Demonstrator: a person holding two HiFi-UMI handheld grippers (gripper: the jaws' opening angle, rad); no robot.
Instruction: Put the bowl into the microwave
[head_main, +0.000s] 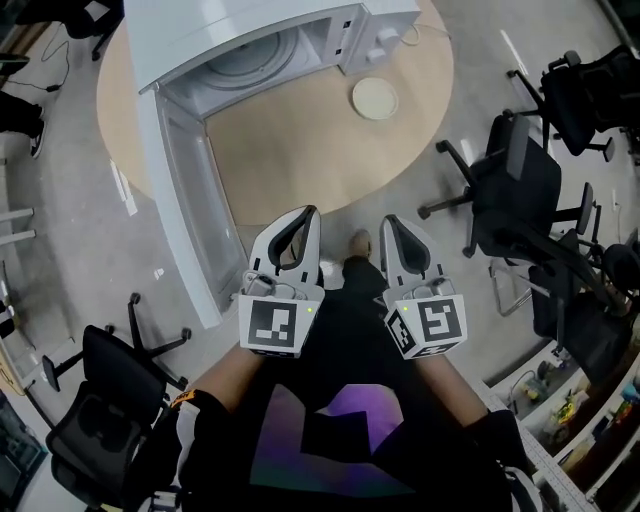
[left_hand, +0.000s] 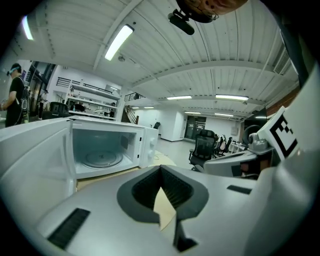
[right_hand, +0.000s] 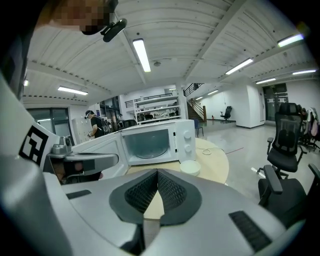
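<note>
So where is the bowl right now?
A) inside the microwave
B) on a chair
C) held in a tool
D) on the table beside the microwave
D: the bowl sits on the round table beside the open microwave, while the left tool and right tool are both shut and empty.

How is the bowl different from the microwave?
The bowl is small, round and shallow; the microwave is a big box. The bowl is cream, the microwave white. The bowl is open on top; the microwave opens at the front, its door swung wide. Both sit on the round table.
</note>
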